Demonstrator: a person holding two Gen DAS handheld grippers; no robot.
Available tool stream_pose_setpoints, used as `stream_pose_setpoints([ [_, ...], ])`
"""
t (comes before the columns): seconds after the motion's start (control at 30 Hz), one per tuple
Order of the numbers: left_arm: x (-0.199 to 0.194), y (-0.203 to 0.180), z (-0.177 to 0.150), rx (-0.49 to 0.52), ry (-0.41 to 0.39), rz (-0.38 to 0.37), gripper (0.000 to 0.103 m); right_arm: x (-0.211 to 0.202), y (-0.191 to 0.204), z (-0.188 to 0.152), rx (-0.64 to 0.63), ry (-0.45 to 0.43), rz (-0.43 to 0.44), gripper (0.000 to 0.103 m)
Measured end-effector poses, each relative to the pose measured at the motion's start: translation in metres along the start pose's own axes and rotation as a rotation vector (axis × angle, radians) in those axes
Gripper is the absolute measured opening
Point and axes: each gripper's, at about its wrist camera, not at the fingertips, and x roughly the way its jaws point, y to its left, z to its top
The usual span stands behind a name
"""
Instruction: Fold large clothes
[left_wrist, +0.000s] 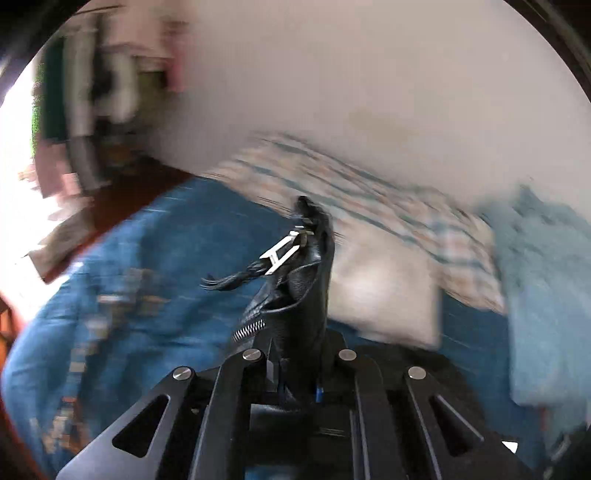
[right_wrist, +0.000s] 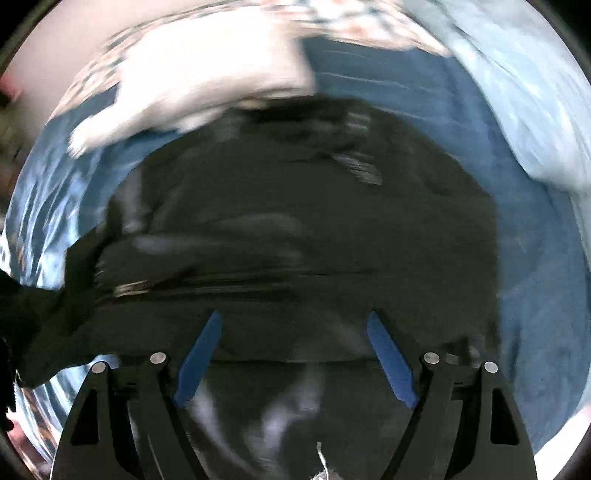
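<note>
Two views differing: left hand-held gripper (left_wrist: 303, 354) is clamping jacket (left_wrist: 303, 280) with zip; right hand-held gripper (right_wrist: 295, 354) is hovering wide open, empty, over jacket (right_wrist: 295, 221) on bed (right_wrist: 535, 295).

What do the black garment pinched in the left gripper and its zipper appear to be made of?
black garment: probably leather or imitation leather, judging by its pebbled grain and soft sheen; which one cannot be told. zipper: metal-looking, with bright silvery teeth and a shiny flat pull above. The left gripper is shut on the garment.
</note>
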Motion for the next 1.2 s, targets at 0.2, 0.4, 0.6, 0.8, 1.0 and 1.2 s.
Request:
stream_pose_setpoints([
  [0.2, 0.072, -0.176, -0.061, 0.177, 0.213, -0.262, 0.007, 0.003, -0.139, -0.004, 0.231, 0.018, -0.095, 0.083],
  [0.4, 0.134, -0.289, -0.163, 0.381, 0.432, -0.297, 0.008, 0.017, -0.232, -0.025, 0.364, 0.078, -0.146, 0.083],
  [0.6, 0.16, -0.313, -0.213, 0.483, 0.566, -0.253, 0.074, 0.019, -0.272, -0.039, 0.406, 0.119, -0.048, 0.083],
  [0.8, 0.131, -0.288, -0.184, 0.446, 0.488, -0.263, 0.1, -0.001, -0.293, -0.032, 0.448, 0.119, 0.086, 0.083],
  [1.0, 0.099, -0.181, -0.12, 0.373, 0.334, 0.012, 0.1, -0.012, -0.276, 0.006, 0.49, 0.086, 0.32, 0.083],
  [1.2, 0.142, -0.062, -0.12, 0.338, 0.35, 0.37, 0.1, 0.038, -0.214, 0.056, 0.339, 0.166, 0.367, 0.082],
])
